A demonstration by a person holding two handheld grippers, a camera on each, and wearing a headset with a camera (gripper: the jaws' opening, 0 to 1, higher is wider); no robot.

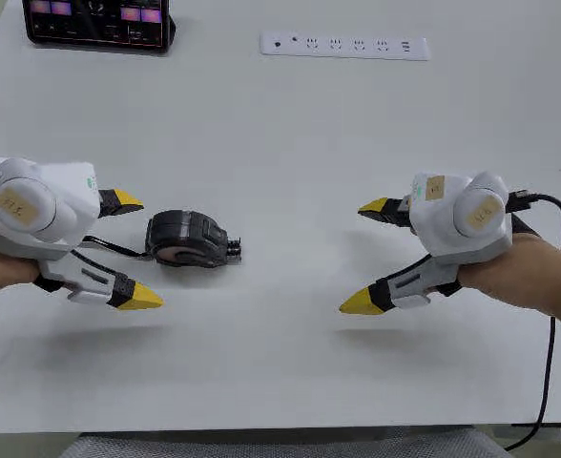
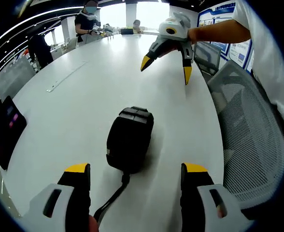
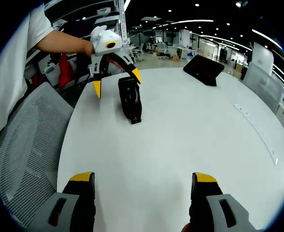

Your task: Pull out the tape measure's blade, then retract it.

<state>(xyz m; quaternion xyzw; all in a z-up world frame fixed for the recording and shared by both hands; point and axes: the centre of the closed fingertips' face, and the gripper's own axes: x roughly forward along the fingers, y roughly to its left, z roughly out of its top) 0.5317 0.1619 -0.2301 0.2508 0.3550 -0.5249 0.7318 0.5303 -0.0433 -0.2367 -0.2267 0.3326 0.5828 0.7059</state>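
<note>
Black tape measure lies left-centre before your spread-jawed left gripper, seemingly for bracing, while your right gripper, equally spread, faces it to pull.

Surface: plain white, matte, no pattern.
Tape measure: dark grey to black case, with a dull reddish-brown disc on its near face. Its strap is black.
Left tool and right tool: white bodies, black jaws with yellow tips. Each body carries a tan sticker.
Cable, right: black.
Power strip, far right: white with dark sockets.
Tablet, far left: black frame, pink and purple tiles on the screen.
Chair, near edge: grey mesh.
</note>
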